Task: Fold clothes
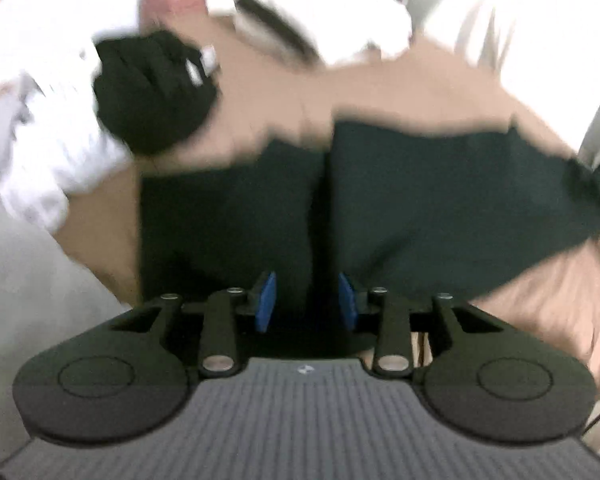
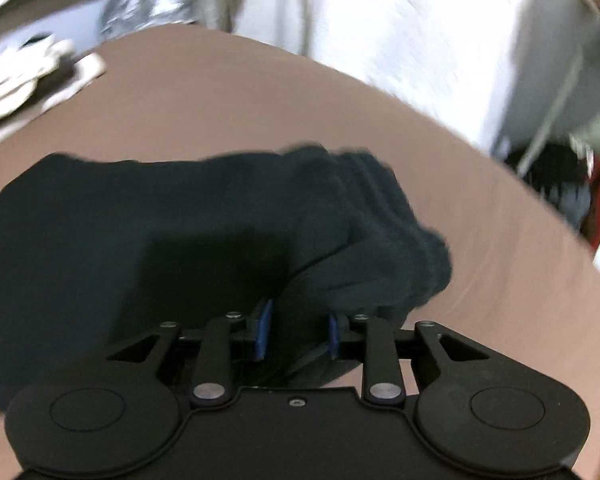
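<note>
Right wrist: right gripper [image 2: 296,336] pinching bunched dark garment [image 2: 140,240]; left gripper [image 1: 306,300] parted, empty. Slip risk: thick wad, shallow bite.

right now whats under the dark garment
The dark garment lies on a tan surface, bare around its edges. Whatever sits directly beneath the cloth is covered. The right gripper pinches a bunched fold.

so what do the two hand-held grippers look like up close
Both are matte black, with blue pads on the fingertips, silver pivot pins on the linkage arms and round embossed discs at either side. The left hand-held gripper has a grey ribbed body; the right hand-held gripper has a smooth black one.
</note>
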